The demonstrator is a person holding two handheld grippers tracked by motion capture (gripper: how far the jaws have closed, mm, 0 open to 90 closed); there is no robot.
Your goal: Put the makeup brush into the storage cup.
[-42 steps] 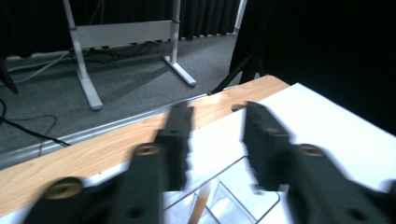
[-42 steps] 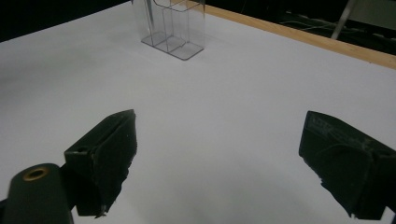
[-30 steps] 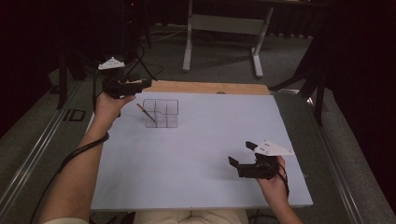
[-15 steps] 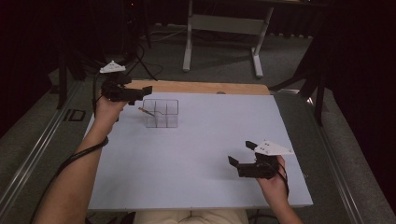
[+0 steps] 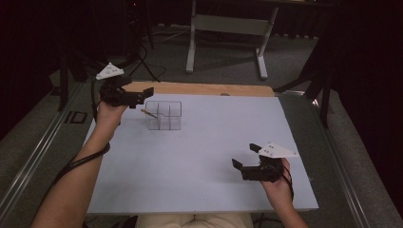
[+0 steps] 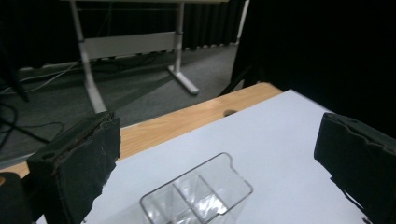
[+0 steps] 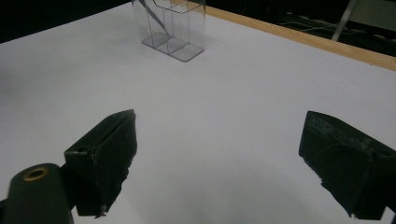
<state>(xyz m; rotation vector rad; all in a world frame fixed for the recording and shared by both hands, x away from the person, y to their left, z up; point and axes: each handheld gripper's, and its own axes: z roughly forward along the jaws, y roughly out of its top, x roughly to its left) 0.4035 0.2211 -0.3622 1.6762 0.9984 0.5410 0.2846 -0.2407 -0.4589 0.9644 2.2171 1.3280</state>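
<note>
A clear plastic organizer (image 5: 164, 115) with several compartments stands at the far left of the white board (image 5: 199, 156). A thin pencil (image 5: 148, 113) leans in its left compartment. My left gripper (image 5: 145, 92) hovers just above and left of the organizer; its jaws have just been opening and stand open with nothing between them. In the left gripper view the left gripper (image 6: 217, 135) looks down on the organizer (image 6: 196, 196). My right gripper (image 5: 244, 155) rests open at the near right. From the right gripper (image 7: 219, 121), the organizer (image 7: 170, 25) and pencil (image 7: 154, 16) lie far ahead.
A wooden table edge (image 5: 204, 89) runs behind the board. Beyond it stands a grey metal table frame (image 5: 228, 23) on a dark floor with cables. A cable trails along my left forearm.
The left gripper has shifted only slightly near the organizer's left side. The pencil stays leaning in the organizer. The right gripper has not moved.
</note>
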